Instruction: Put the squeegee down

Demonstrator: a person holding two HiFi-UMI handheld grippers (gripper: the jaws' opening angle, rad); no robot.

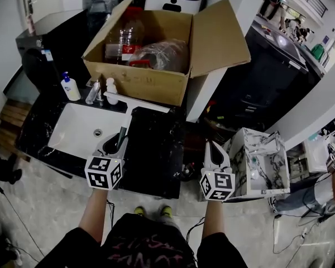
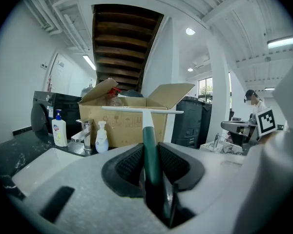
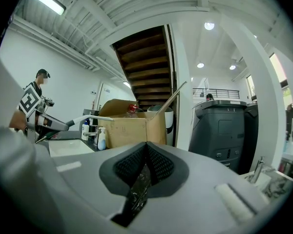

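Observation:
My left gripper [image 1: 116,145] is shut on the dark green handle of the squeegee [image 1: 124,128]. The squeegee's white blade [image 1: 137,102] hangs crosswise over the black counter, between the white sink and the cardboard box. In the left gripper view the handle [image 2: 150,152] runs straight out between the jaws of the left gripper [image 2: 150,145] to the blade [image 2: 141,110]. My right gripper [image 1: 215,153] hovers off the counter's right end. Its jaws are shut with nothing in them, as the right gripper view [image 3: 145,149] shows; there the squeegee [image 3: 90,117] appears far left.
A big open cardboard box [image 1: 156,82] with bottles stands at the back of the black counter [image 1: 156,161]. The white sink [image 1: 78,133], a faucet [image 1: 95,92], a soap pump bottle [image 1: 70,87] and a small white bottle [image 1: 111,87] are at left. A marble-patterned basin [image 1: 259,161] sits at right.

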